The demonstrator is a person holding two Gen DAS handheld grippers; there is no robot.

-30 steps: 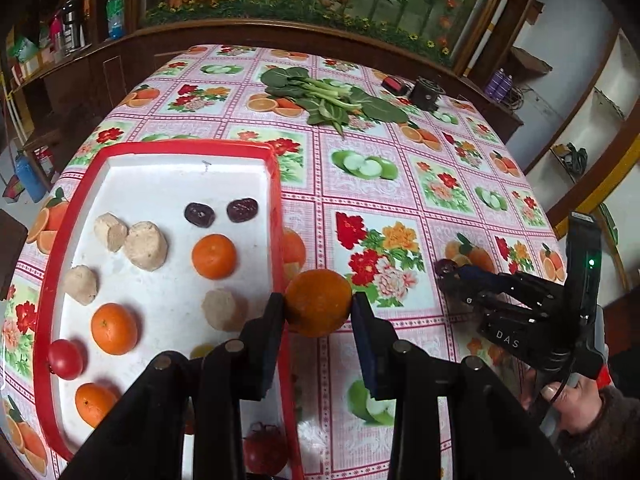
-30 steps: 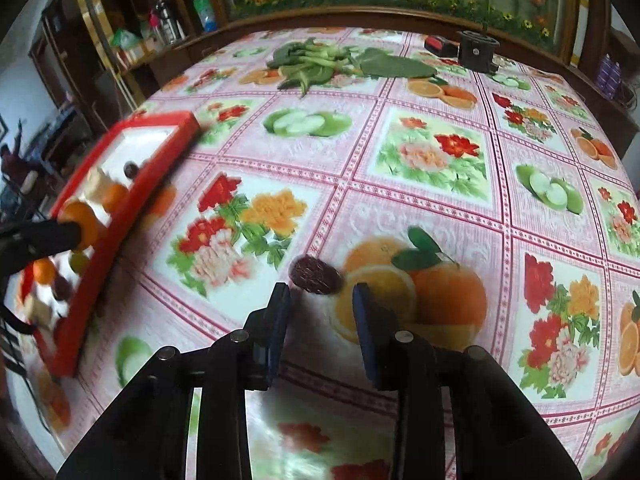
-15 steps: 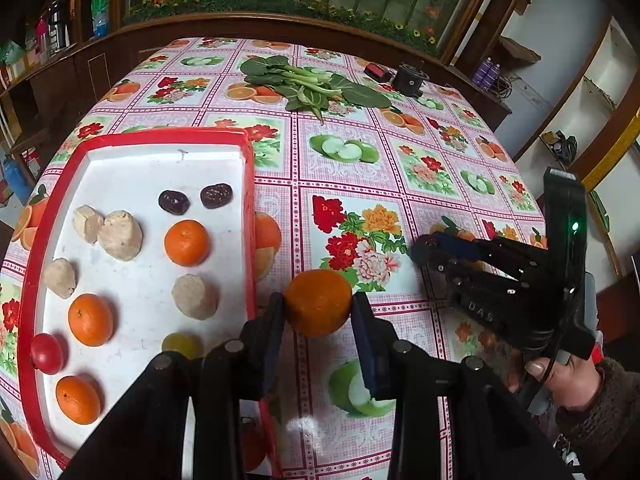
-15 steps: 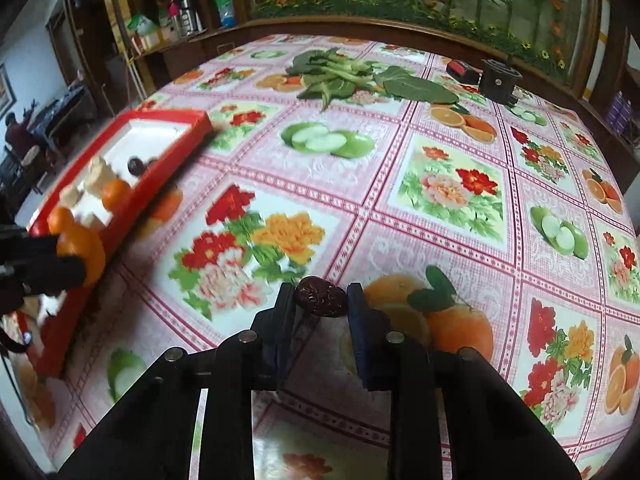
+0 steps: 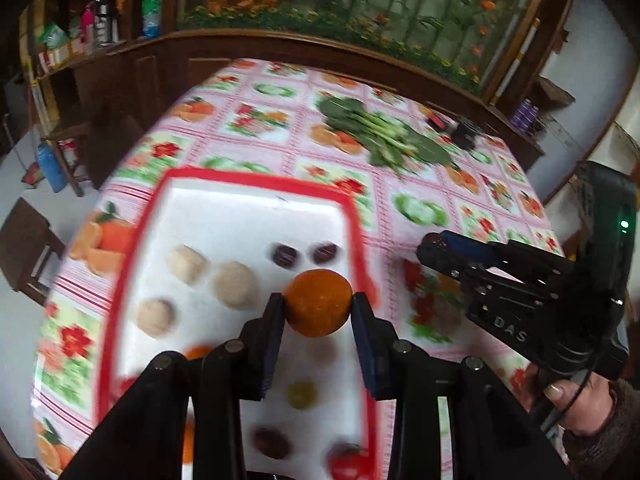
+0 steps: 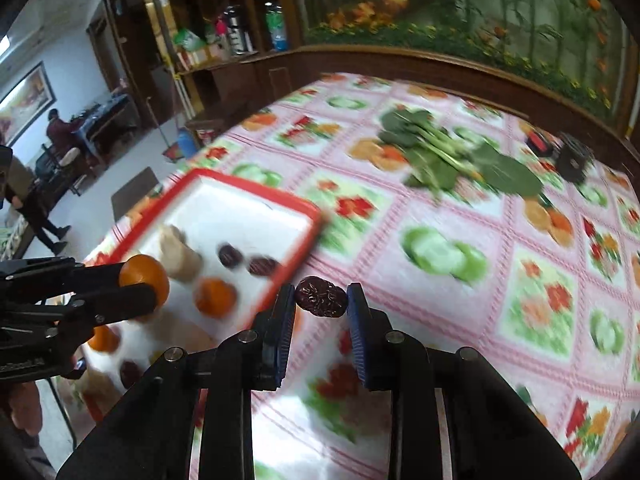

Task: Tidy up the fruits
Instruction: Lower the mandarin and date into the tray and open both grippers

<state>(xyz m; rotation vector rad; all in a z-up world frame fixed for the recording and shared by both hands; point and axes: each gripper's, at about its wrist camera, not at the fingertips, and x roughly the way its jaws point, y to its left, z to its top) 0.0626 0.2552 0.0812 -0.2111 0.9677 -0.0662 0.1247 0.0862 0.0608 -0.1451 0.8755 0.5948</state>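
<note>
My left gripper (image 5: 318, 310) is shut on an orange (image 5: 318, 303) and holds it above the right side of the red-rimmed white tray (image 5: 240, 178). The tray holds two dark dates (image 5: 285, 255), several pale round fruits (image 5: 234, 284), oranges and a tomato. My right gripper (image 6: 321, 300) is shut on a dark red date (image 6: 321, 297), lifted over the tablecloth just right of the tray's edge (image 6: 296, 254). The left gripper with the orange shows in the right wrist view (image 6: 144, 278). The right gripper's fingers show in the left wrist view (image 5: 444, 246).
A bunch of green leafy vegetables (image 5: 384, 136) lies at the far side of the floral tablecloth (image 6: 440, 248). A small black object (image 6: 574, 158) and a red-and-black one stand near the far right edge. A wooden cabinet with bottles (image 6: 276, 26) stands behind the table.
My left gripper carried the orange leftward from over the tablecloth to over the tray. My right gripper closed on the date, lifted it off the table and moved it toward the tray.
</note>
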